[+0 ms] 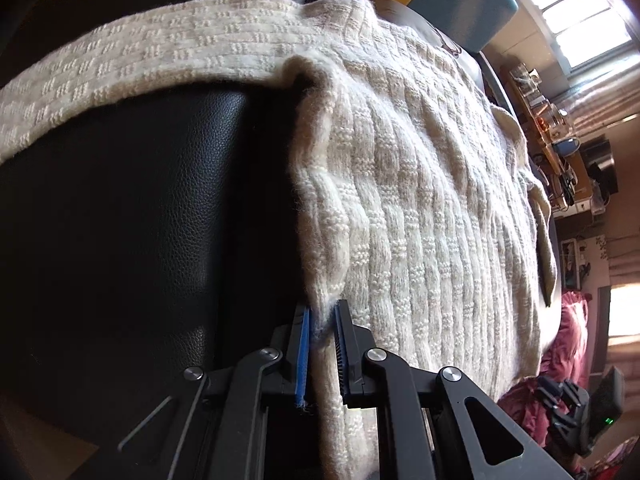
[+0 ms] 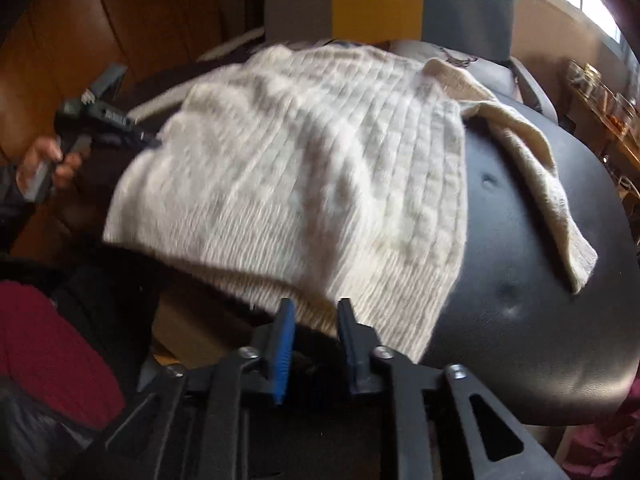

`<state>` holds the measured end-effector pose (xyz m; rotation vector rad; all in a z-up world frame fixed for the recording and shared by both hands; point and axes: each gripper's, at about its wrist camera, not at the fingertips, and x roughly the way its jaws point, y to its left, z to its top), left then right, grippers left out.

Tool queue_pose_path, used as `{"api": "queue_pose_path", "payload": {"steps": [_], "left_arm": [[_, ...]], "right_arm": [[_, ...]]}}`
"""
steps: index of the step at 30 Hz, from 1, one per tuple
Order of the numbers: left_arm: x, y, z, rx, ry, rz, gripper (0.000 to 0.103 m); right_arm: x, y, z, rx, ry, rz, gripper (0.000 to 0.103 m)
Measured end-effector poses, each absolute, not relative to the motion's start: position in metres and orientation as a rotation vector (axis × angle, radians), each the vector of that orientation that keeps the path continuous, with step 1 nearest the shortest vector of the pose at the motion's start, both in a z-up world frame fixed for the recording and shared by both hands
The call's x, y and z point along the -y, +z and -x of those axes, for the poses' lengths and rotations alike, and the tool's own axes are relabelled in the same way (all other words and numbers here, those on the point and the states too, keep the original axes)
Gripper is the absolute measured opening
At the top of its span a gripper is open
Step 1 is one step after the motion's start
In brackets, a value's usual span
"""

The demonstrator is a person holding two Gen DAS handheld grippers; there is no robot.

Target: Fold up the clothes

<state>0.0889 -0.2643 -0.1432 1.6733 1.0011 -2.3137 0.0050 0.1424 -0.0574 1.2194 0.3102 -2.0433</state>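
Side edge of the cream knit sweater point(image 1: 420, 200) is pinched between the blue pads of the left gripper point(image 1: 322, 320). The ribbed hem is framed by the right gripper point(image 2: 314, 312), jaws slightly apart; a grip cannot be confirmed. The sweater is spread over a black leather seat point(image 2: 532, 280), one sleeve point(image 2: 552, 200) draped rightward.

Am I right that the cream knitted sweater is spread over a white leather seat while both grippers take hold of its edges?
Not quite: the seat is black leather, not white, as the left wrist view shows. The sweater is cream and knitted, with the left gripper and right gripper at its edges.
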Motion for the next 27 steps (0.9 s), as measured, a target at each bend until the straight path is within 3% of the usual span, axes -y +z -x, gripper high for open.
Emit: {"api": "queue_pose_path", "payload": {"steps": [2, 4, 8, 9, 11, 12, 14, 16, 18, 22, 27], "left_arm": [[0.265, -0.143, -0.091, -1.019, -2.313, -1.664, 0.012], [0.264, -0.142, -0.092, -1.001, -2.319, -1.657, 0.012], [0.26, -0.14, -0.093, -0.954, -2.328, -1.648, 0.012], [0.259, -0.139, -0.092, -0.929, -2.331, -1.654, 0.012], [0.256, -0.137, -0.087, -0.846, -2.331, -1.671, 0.012], [0.254, -0.136, -0.085, -0.811, -2.328, -1.68, 0.012], [0.254, -0.134, -0.08, -0.771, -2.322, -1.697, 0.012], [0.257, -0.131, -0.078, -0.767, -2.323, -1.722, 0.013], [0.27, -0.126, -0.084, -0.858, -2.34, -1.708, 0.015], [0.328, -0.101, -0.116, -0.939, -2.341, -1.513, 0.034], [0.436, -0.088, -0.174, -0.894, -2.102, -1.255, 0.037]], "right_arm": [[-0.15, -0.061, 0.025, -0.209, -2.117, -1.264, 0.041], [-0.149, -0.077, 0.054, -0.256, -2.204, -1.312, 0.049], [-0.147, -0.118, 0.091, -0.274, -2.206, -1.484, 0.05], [-0.142, -0.117, 0.086, -0.312, -2.197, -1.471, 0.049], [-0.133, -0.115, 0.077, -0.387, -2.178, -1.445, 0.023], [-0.128, -0.114, 0.071, -0.428, -2.169, -1.432, 0.021], [-0.124, -0.113, 0.054, -0.561, -2.151, -1.417, 0.021], [-0.128, -0.108, 0.052, -0.577, -2.154, -1.424, 0.025], [-0.129, -0.102, 0.057, -0.542, -2.152, -1.429, 0.027], [-0.11, -0.072, 0.066, -0.479, -2.184, -1.297, 0.031], [-0.006, -0.056, 0.08, -0.445, -2.025, -1.136, 0.032]]}}
